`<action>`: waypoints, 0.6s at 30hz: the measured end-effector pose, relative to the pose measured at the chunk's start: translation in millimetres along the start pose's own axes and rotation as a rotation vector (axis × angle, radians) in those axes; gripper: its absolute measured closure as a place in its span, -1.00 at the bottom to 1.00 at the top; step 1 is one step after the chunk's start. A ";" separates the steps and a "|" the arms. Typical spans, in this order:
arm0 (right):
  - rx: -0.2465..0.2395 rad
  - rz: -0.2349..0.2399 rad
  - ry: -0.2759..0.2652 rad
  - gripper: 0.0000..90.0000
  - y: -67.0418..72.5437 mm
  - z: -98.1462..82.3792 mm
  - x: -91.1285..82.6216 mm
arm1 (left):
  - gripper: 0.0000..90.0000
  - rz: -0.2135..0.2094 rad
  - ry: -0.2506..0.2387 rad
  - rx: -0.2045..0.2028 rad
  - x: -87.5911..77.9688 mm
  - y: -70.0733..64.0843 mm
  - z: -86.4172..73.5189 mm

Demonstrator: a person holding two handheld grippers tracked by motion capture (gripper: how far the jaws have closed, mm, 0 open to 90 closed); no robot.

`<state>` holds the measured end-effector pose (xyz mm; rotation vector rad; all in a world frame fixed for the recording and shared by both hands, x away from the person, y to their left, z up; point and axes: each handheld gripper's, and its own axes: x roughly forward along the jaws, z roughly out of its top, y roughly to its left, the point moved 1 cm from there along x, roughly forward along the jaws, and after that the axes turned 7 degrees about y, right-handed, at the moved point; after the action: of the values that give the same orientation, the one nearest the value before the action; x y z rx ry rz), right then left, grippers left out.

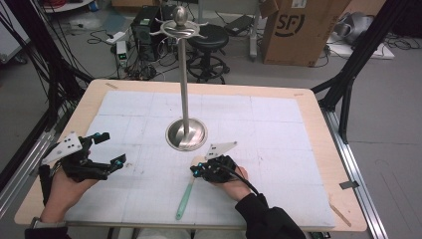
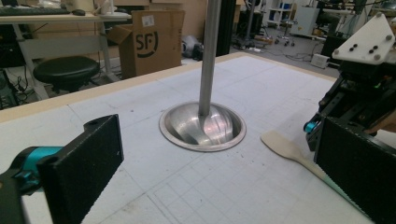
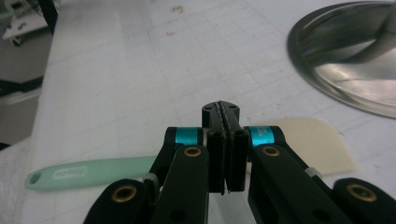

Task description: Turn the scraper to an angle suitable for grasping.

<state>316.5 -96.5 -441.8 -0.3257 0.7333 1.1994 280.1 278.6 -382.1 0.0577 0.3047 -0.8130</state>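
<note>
Right gripper view: claw (image 3: 225,140) closed above spatula (image 3: 93,171)

From above the near edge we look forward and down across the whole surface (image 1: 308,149). Our 2 hand-held gripper cameras sit low and close; all 3 views share the stand's base (image 1: 186,134).
</note>
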 end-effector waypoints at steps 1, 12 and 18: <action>0.000 0.000 0.008 1.00 1.3 1.5 3.9 | -0.96 0.000 0.002 0.003 -1.1 0.4 -0.3; -0.017 -0.008 0.099 1.00 1.6 6.9 29.0 | -0.96 0.025 0.011 -0.010 -7.7 2.9 -5.9; -0.047 -0.034 0.118 1.00 2.7 4.9 25.1 | -0.96 0.022 0.014 -0.009 -5.3 2.9 -5.9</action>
<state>320.0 -74.4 -454.5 -0.4495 0.7991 1.1736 277.3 285.4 -386.4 0.0586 0.3203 -0.7899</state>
